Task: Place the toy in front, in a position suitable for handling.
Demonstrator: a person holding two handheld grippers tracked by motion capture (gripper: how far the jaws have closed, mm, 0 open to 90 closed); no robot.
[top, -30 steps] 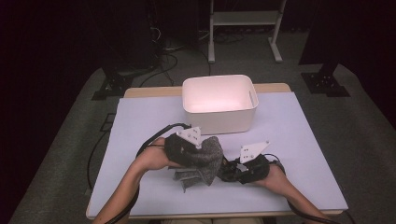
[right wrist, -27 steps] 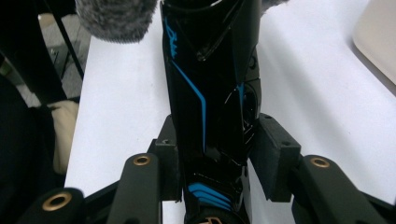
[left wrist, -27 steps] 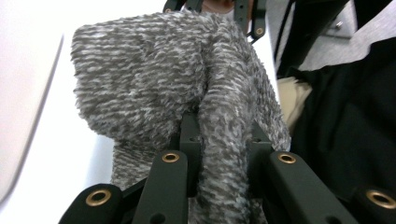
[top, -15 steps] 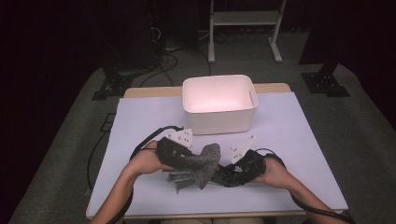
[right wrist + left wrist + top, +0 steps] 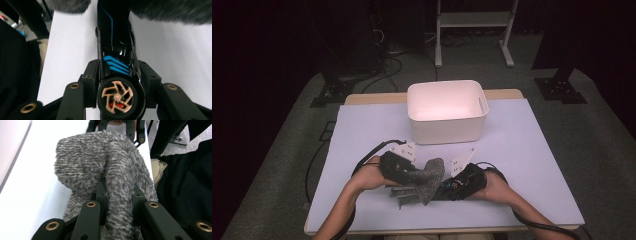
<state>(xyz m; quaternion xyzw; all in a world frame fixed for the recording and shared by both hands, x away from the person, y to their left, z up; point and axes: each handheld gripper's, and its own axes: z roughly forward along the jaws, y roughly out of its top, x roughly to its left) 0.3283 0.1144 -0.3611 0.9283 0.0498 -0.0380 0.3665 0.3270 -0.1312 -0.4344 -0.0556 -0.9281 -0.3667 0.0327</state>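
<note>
My left gripper (image 5: 404, 170) has its jaws clamped on a grey sock (image 5: 105, 170) near the desk's (image 5: 362, 130) front edge. My right gripper (image 5: 459, 182) has its jaws clamped on a black toy car (image 5: 116, 50), its nose toward the sock.

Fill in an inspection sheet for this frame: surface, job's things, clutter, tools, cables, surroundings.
Surface: pale mat on a wooden table.
Job's things: grey knit cloth and black toy car with blue stripes, near the front edge; white bin behind them.
Clutter: nothing seen.
Tools: left tool shut on the cloth; right tool shut on the car.
Cables: black cable trailing from the left tool.
Surroundings: dark room, grey carpet, metal stand beyond the table.
</note>
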